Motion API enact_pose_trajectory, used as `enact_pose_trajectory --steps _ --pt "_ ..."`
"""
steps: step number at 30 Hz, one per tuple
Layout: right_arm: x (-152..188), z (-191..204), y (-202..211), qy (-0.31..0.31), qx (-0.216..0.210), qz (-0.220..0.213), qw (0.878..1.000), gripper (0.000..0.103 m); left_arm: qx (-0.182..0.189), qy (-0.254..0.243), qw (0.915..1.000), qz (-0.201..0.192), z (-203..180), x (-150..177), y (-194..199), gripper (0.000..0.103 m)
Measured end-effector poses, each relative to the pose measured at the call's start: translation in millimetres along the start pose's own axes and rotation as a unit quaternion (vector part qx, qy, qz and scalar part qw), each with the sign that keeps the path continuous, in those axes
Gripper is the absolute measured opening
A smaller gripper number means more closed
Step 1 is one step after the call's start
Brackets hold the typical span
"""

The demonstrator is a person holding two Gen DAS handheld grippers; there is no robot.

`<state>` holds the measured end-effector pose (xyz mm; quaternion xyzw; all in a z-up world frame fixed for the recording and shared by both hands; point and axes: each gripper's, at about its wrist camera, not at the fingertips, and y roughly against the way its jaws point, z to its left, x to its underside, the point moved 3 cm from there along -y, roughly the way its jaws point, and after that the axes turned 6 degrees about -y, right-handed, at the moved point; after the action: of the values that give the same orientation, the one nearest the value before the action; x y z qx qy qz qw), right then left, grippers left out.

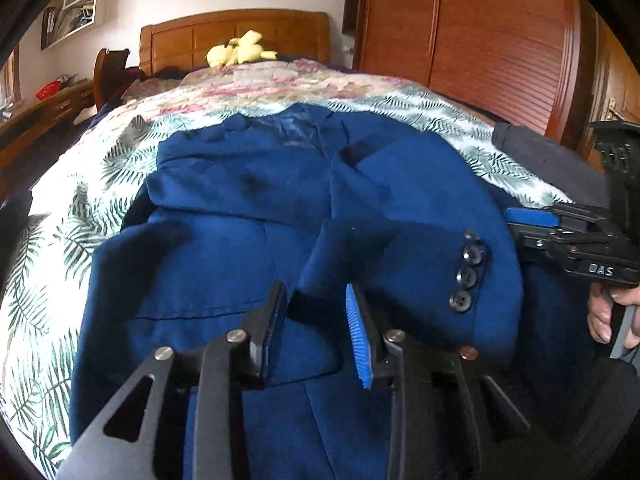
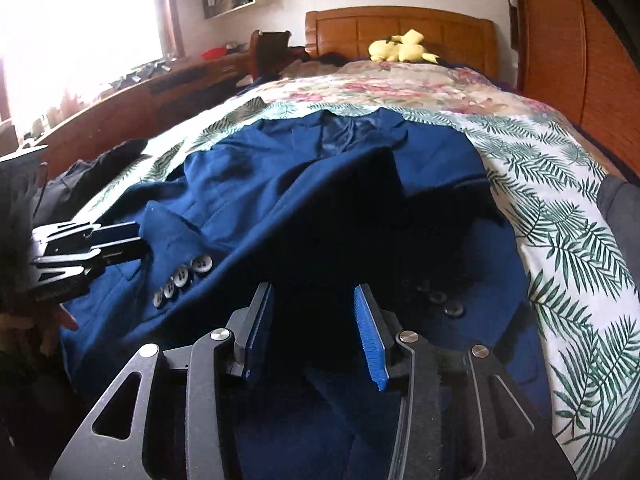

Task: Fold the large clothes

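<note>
A blue suit jacket point(image 1: 248, 200) lies face up on the bed with both sleeves folded across its front. It also fills the right wrist view point(image 2: 304, 184). My left gripper point(image 1: 316, 320) is open just above the jacket's lower front, near a sleeve cuff with three dark buttons point(image 1: 466, 276). My right gripper point(image 2: 314, 328) is open over the jacket's dark lower part, empty. In the left wrist view the right gripper point(image 1: 532, 220) shows at the right edge, beside the jacket. In the right wrist view the left gripper point(image 2: 116, 246) shows at the left, by a buttoned cuff point(image 2: 180, 280).
The bed has a leaf-print cover point(image 2: 560, 208) and a floral quilt point(image 1: 256, 80) farther back. A yellow plush toy point(image 1: 240, 50) sits by the wooden headboard point(image 2: 400, 24). A wooden wardrobe point(image 1: 480, 32) stands on the right. A dark garment point(image 1: 548, 160) lies at the bed's right edge.
</note>
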<state>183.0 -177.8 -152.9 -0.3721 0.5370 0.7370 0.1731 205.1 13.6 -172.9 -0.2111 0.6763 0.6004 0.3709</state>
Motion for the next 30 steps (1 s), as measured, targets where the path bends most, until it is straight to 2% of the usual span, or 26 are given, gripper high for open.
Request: enact_pose_trajectory --steps 8,16,18,20,22,30 --pt "5 -3 3 0.002 0.008 -0.006 1.0 0.042 -0.008 0.001 0.9999 0.013 0 4 -9 0.033" --pt "5 -1 1 0.006 0.013 -0.006 1.0 0.042 -0.008 0.003 1.0 0.004 0 5 -7 0.033" --pt "5 -1 2 0.006 0.015 -0.009 1.0 0.042 0.009 0.008 0.9999 0.002 1 4 -4 0.023" --pt "4 -1 2 0.006 0.017 -0.01 1.0 0.042 0.008 0.003 1.0 0.002 0 2 2 0.004" --pt "2 -2 4 0.004 0.017 -0.013 1.0 0.042 0.005 -0.006 0.9999 -0.011 -2 -3 14 0.001" --pt "-4 -9 15 -0.005 0.018 -0.034 0.999 0.042 -0.034 -0.024 0.9968 -0.068 0 -37 88 0.0"
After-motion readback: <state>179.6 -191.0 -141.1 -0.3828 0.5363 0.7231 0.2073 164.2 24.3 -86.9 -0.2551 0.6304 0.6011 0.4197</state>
